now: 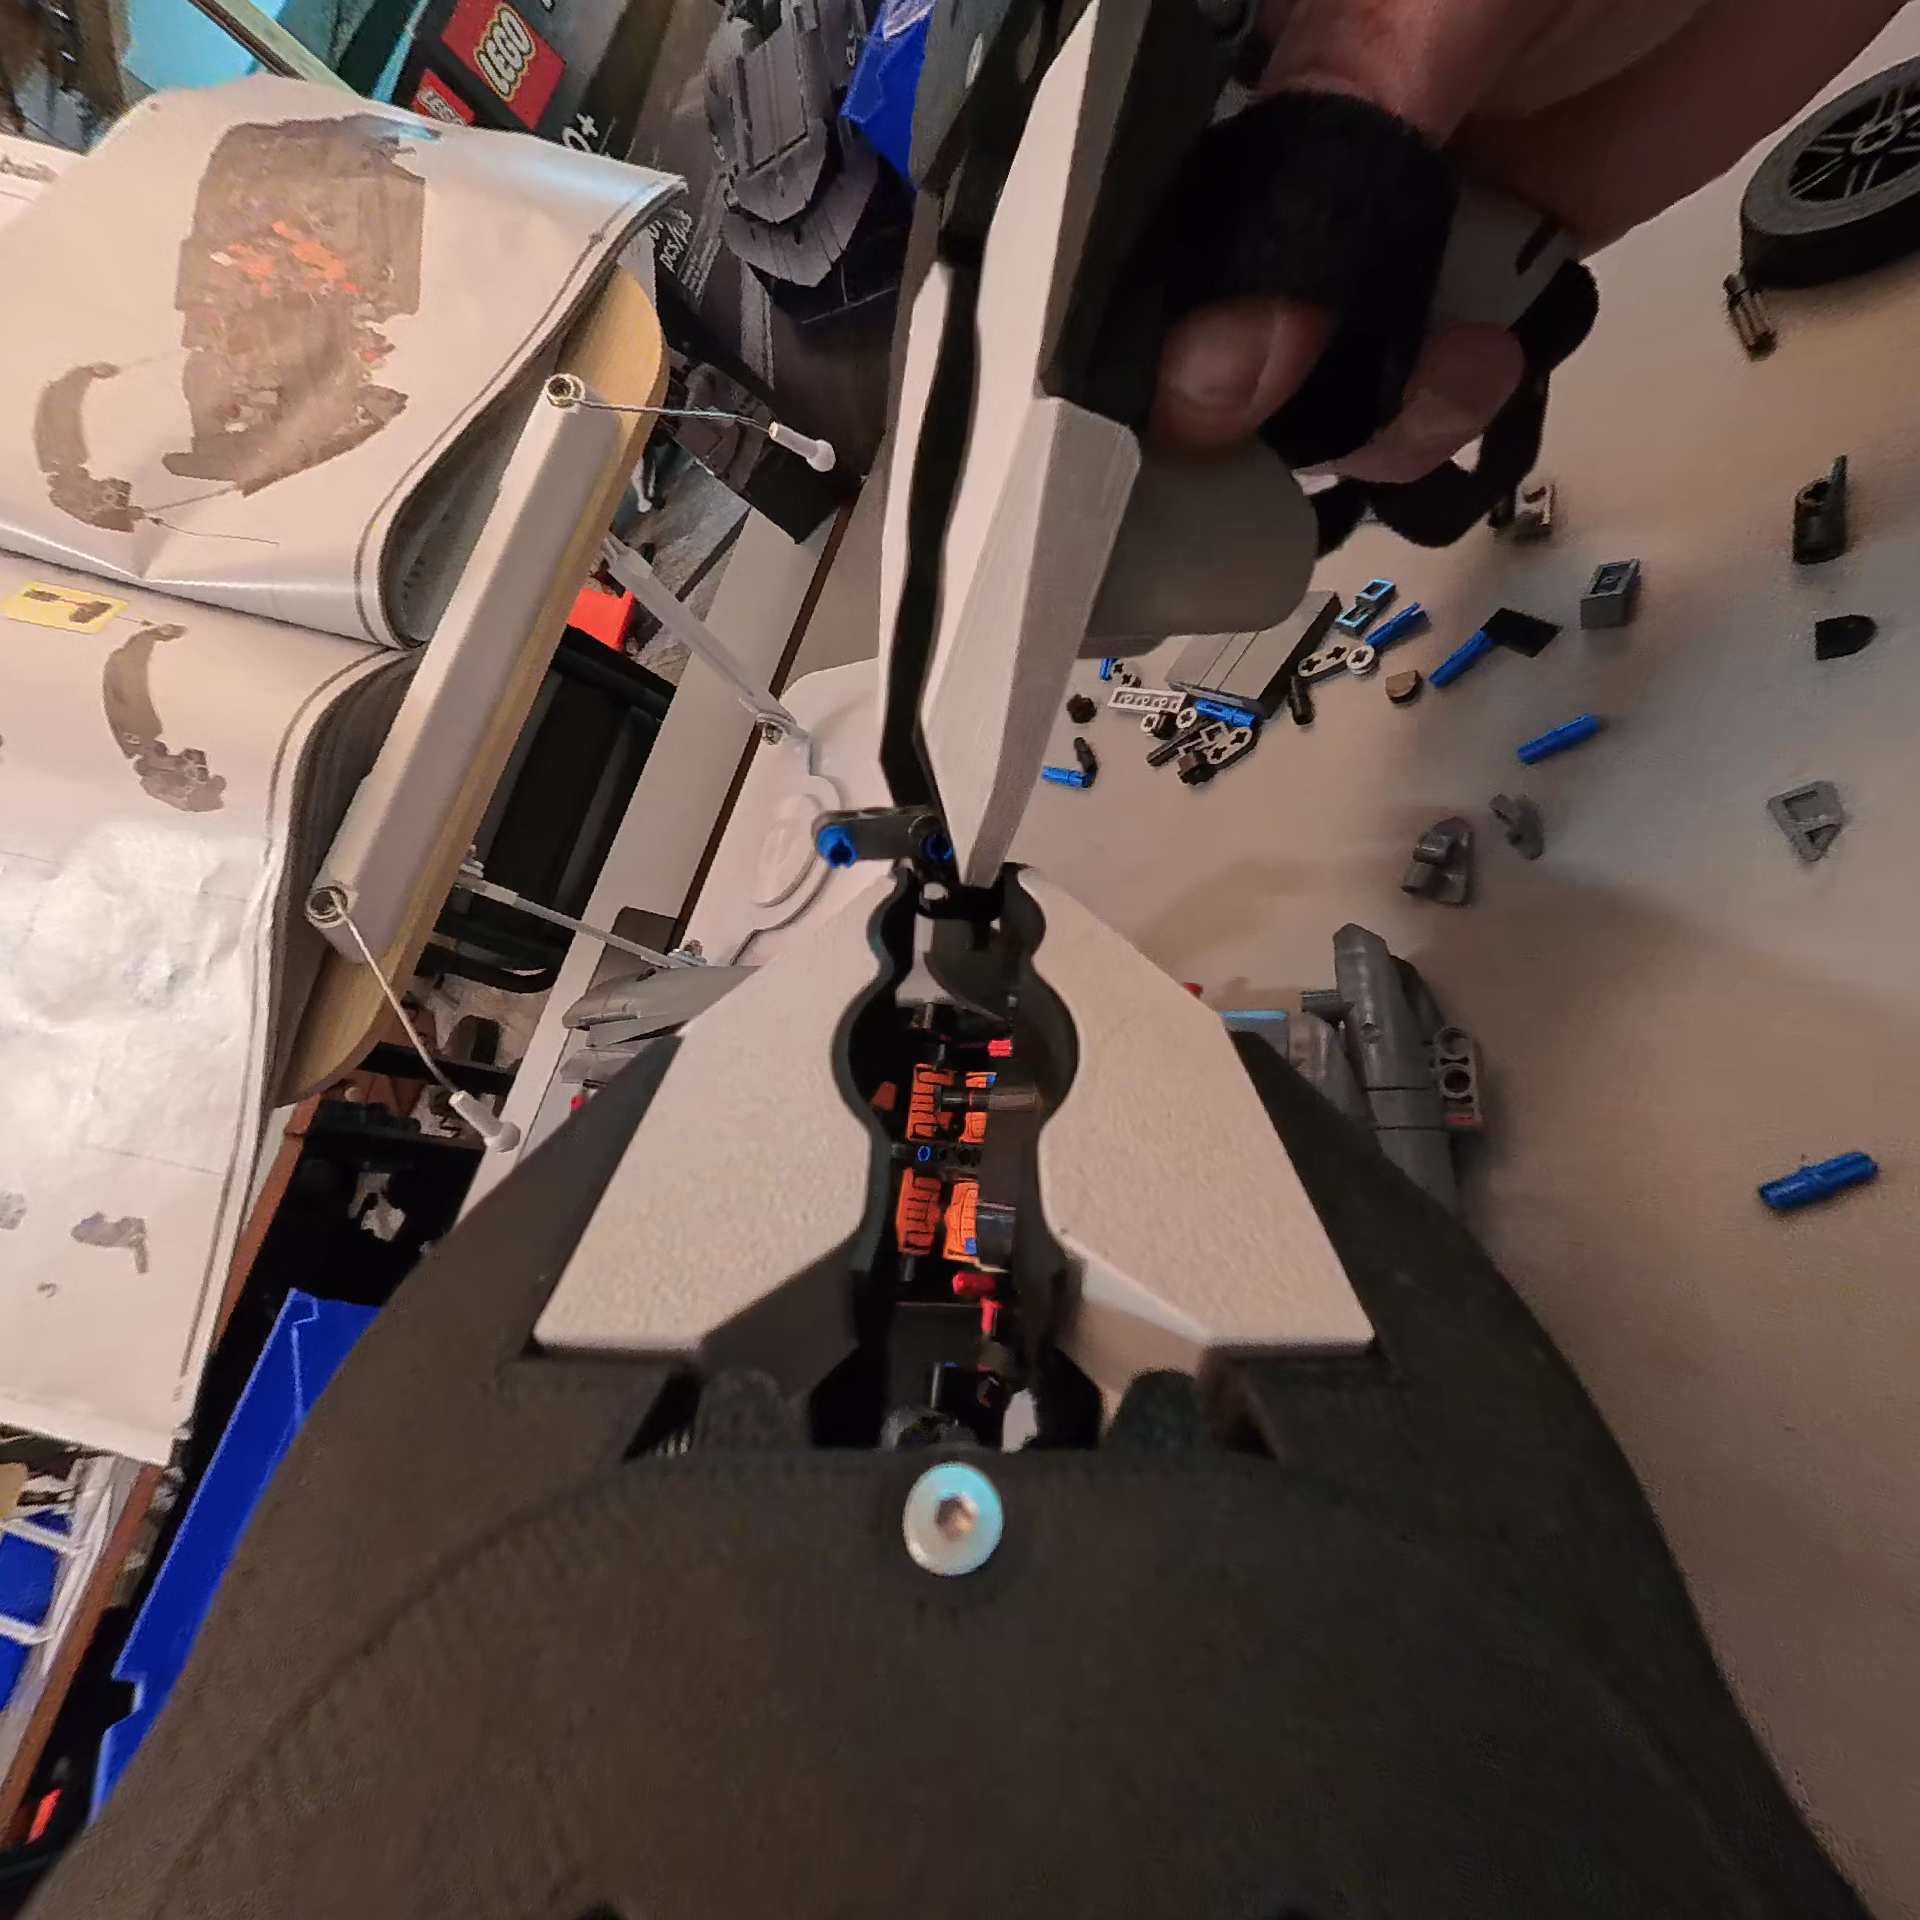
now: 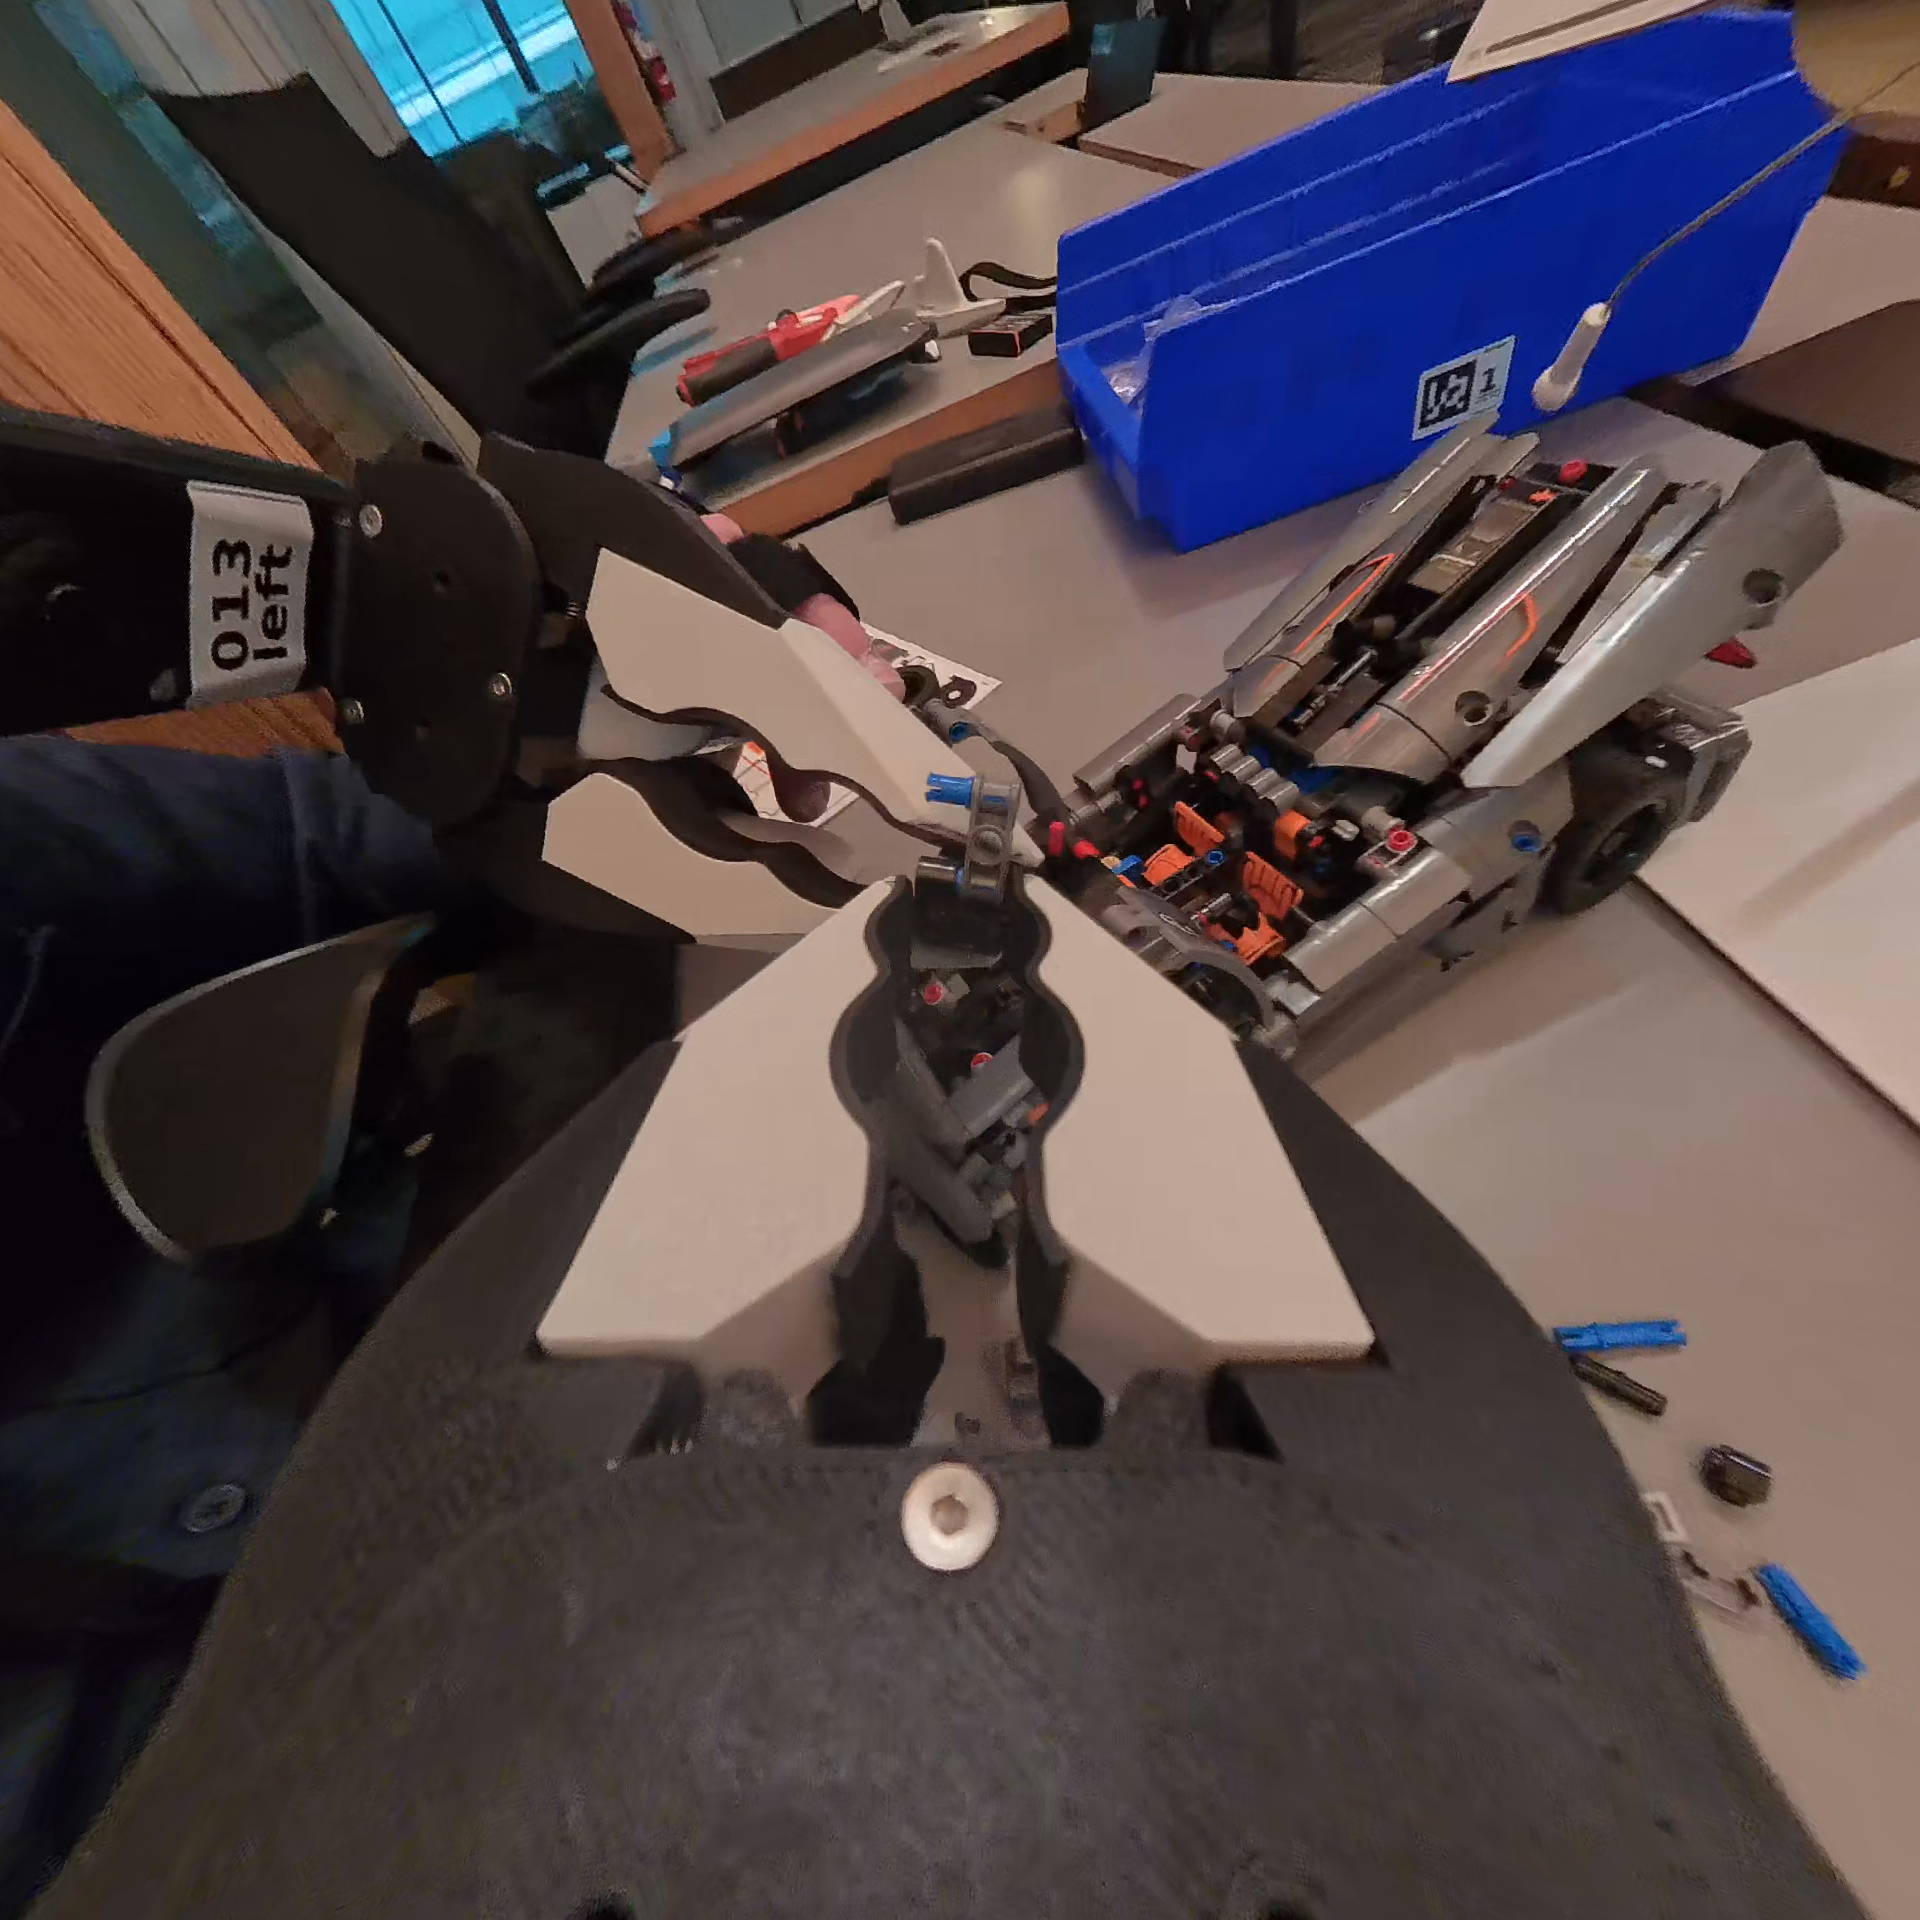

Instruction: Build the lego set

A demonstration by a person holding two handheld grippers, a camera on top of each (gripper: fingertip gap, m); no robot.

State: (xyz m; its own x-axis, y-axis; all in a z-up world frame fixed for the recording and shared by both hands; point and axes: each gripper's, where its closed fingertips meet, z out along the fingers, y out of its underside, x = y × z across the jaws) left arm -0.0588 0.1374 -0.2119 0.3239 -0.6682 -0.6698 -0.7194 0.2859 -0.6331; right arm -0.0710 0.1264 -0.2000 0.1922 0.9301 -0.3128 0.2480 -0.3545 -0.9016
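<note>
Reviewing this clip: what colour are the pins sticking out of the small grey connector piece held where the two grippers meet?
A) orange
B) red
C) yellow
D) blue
D: the small grey connector piece pinched at the tip of the right gripper carries blue pins, and the left wrist view shows the same blue ends beside the tip of the left gripper.

A blue plastic bin [image 2: 1382,281] stood on the grey table [image 2: 997,582], a white tag on its front wall. Farther back lay a red-and-grey tool [image 2: 790,353] and a flat black bar [image 2: 982,462]. A dark office chair [image 2: 416,260] stood beside a wooden wall panel [image 2: 94,343].
</note>
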